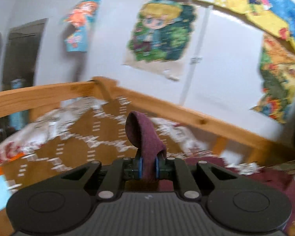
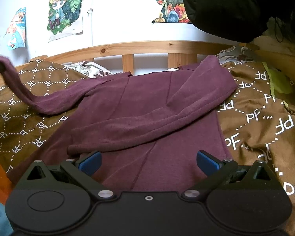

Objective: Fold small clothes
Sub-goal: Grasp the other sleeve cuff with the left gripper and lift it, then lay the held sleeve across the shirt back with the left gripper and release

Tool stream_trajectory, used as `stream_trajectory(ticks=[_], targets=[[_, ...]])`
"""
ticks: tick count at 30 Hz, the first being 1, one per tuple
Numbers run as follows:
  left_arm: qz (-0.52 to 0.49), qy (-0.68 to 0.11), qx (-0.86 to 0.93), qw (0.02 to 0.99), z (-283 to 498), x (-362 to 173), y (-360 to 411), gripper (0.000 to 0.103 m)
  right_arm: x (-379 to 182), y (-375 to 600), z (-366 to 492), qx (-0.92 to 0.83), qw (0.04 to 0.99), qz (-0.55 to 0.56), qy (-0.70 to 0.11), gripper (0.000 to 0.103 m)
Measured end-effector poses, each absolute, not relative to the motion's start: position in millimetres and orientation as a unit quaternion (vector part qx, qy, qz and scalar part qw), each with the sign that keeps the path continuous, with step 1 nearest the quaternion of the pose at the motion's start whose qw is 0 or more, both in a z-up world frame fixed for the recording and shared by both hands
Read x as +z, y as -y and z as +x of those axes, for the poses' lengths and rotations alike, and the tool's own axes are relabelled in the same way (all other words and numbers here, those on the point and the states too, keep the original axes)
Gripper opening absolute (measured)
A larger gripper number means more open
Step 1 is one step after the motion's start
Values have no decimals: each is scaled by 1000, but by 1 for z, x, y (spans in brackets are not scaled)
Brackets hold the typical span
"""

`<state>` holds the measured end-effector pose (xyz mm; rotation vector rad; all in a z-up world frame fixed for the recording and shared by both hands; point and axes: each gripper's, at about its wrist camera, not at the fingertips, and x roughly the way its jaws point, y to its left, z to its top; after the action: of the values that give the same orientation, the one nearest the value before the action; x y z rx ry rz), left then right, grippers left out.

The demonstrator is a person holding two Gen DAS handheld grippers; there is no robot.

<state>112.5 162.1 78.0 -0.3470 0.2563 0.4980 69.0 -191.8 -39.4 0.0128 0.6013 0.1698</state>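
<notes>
Left gripper (image 1: 148,167) clamps the maroon knit sweater's sleeve cuff (image 1: 141,133) — slip risk if tugged; right gripper (image 2: 148,162) hovers unclenched over the body (image 2: 147,102).

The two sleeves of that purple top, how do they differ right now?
The left sleeve stretches out sideways over the brown blanket, its cuff lifted and pinched by the left gripper. The right sleeve lies folded across the body of the top, touched by nothing; the right gripper is open. Both are the same maroon knit.
</notes>
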Motion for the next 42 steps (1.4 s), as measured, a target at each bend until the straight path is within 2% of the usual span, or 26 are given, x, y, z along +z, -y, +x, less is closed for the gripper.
stream_trajectory(ticks=[9, 15, 22, 35, 39, 40, 42], targets=[[-110, -131, 48, 984, 171, 88, -69, 12, -36, 197, 66, 79, 956, 10, -283, 102], [-62, -205, -67, 974, 198, 60, -3, 13, -36, 207, 68, 63, 958, 11, -279, 102], [-79, -258, -93, 958, 202, 27, 14, 13, -42, 222, 73, 29, 954, 14, -299, 102], [-80, -278, -111, 951, 208, 13, 30, 14, -51, 237, 78, -2, 951, 25, -307, 102], [-73, -308, -115, 942, 211, 3, 36, 19, -52, 242, 79, -12, 951, 28, -308, 102], [-76, -316, -117, 938, 213, 1, 36, 24, -53, 243, 79, -15, 951, 30, -308, 102], [-93, -343, -131, 926, 215, -5, 34, 49, -53, 245, 80, -17, 950, 34, -310, 102]])
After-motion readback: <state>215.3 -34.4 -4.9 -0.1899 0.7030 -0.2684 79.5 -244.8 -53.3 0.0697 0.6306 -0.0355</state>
